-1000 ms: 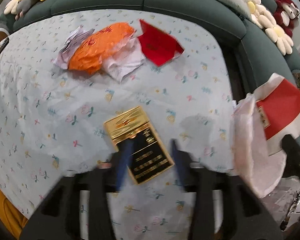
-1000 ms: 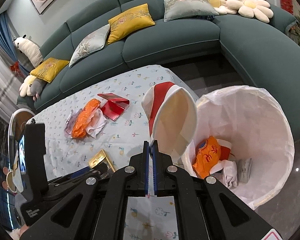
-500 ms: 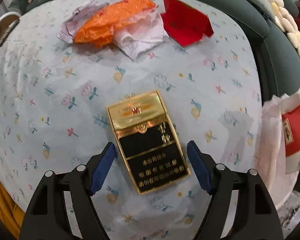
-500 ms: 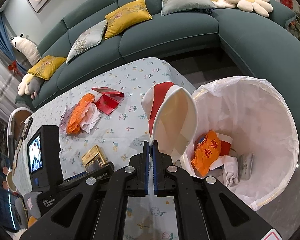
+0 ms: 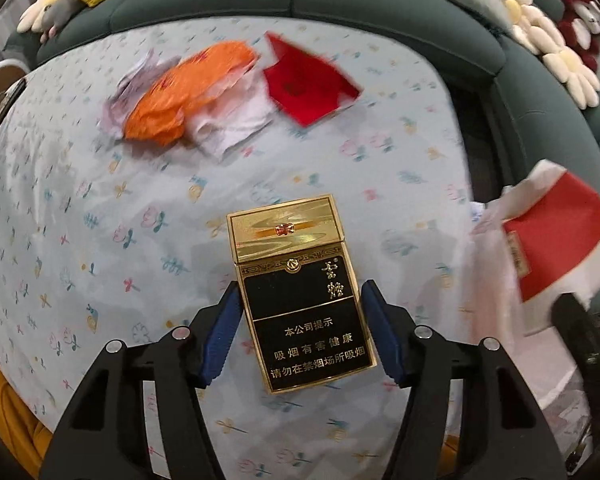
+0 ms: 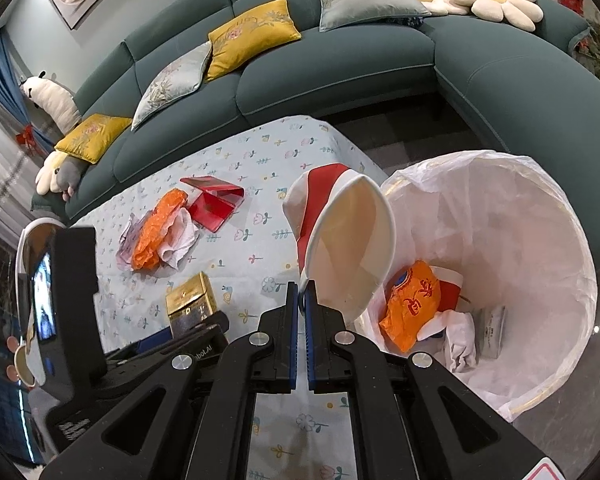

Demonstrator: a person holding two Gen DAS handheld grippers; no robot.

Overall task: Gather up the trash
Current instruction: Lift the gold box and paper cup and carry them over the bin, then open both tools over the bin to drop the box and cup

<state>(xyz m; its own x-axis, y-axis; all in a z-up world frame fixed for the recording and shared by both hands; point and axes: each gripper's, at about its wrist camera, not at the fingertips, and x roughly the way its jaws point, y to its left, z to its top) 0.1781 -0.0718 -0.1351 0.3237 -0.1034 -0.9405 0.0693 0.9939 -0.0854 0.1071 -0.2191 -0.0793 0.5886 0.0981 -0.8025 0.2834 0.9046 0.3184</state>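
Gold-black cigarette pack (image 5: pixel 300 300) between the closing left gripper's (image 5: pixel 302 334) fingers (image 5: pixel 220 330), seemingly untouched.

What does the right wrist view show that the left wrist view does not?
Only the right wrist view shows inside the lined trash bin, with an orange wrapper among the trash there, and the right gripper shut on the rim of the red and white paper cup.

Only the left wrist view shows the left gripper closing around the gold and black cigarette box, pads not yet pressing.

Both show that box, the cup, the orange and white wrapper pile, the red packet and the floral tablecloth.
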